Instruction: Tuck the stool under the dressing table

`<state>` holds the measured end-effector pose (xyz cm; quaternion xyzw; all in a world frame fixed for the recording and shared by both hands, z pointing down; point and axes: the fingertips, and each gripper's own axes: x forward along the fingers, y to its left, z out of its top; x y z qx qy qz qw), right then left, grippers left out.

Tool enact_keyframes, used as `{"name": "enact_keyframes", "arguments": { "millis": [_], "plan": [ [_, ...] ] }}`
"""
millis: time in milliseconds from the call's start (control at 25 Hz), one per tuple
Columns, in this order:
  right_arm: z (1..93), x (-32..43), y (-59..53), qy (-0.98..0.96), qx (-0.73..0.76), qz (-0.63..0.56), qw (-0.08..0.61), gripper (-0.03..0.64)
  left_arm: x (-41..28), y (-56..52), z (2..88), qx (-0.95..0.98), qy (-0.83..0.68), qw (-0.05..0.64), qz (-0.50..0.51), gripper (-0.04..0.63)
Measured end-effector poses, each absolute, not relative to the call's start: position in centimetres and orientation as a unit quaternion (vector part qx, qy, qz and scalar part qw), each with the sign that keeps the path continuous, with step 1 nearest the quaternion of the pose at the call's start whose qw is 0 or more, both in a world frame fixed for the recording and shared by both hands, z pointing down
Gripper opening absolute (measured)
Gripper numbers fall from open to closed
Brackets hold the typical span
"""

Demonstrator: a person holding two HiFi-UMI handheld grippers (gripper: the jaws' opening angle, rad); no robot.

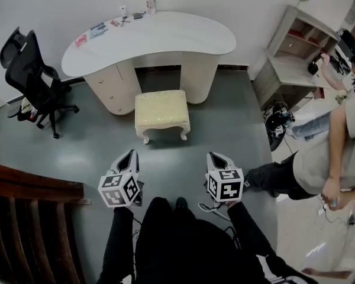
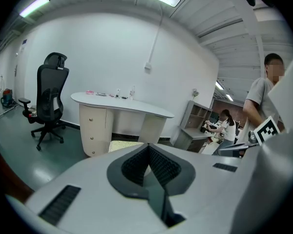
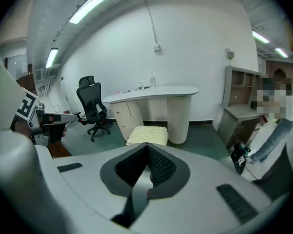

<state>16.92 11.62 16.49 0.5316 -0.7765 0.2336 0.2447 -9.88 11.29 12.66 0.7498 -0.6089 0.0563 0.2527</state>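
A cream cushioned stool [image 1: 161, 112] with curved legs stands on the grey floor, just in front of the knee gap of the white kidney-shaped dressing table [image 1: 165, 34]. It is outside the table, not under it. My left gripper [image 1: 130, 154] and right gripper [image 1: 216, 157] hover side by side well short of the stool, both shut and holding nothing. In the left gripper view only a strip of the stool [image 2: 121, 145] shows over the shut left gripper [image 2: 148, 147], below the table [image 2: 122, 104]. The right gripper view has the stool [image 3: 147, 134] and the table [image 3: 151, 91] straight beyond the right gripper [image 3: 147, 147].
A black office chair [image 1: 29, 76] stands left of the table. A grey shelf unit [image 1: 296, 52] is at the right wall, with a dark helmet [image 1: 278, 122] on the floor before it. A person [image 1: 325, 158] stands close at my right. A wooden railing [image 1: 29, 218] is at lower left.
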Motion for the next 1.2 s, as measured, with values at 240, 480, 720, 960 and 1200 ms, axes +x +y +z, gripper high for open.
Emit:
{"name": "enact_keyframes", "arguments": {
  "millis": [240,480,720,960,1200],
  "plan": [
    [17.0,17.4,12.0,-0.772,0.533,0.238,0.252,0.005,-10.2,11.8,12.6,0.739,-0.621,0.258,0.045,0.008],
    [17.5,17.6,10.7,-0.766,0.536,0.249,0.252,0.005,-10.7,11.1,13.3,0.733,-0.625,0.265,0.057,0.008],
    [18.8,16.8,8.4,-0.759,0.537,0.258,0.263,0.005,-11.7,8.6,14.7,0.729,-0.623,0.274,0.067,0.008],
    [21.4,15.5,5.4,-0.751,0.537,0.263,0.281,0.005,-12.7,4.9,17.1,0.730,-0.617,0.286,0.072,0.008],
    [24.3,13.5,1.2,-0.738,0.537,0.272,0.304,0.005,-14.7,0.5,19.9,0.732,-0.610,0.293,0.081,0.008]
  ]
}}
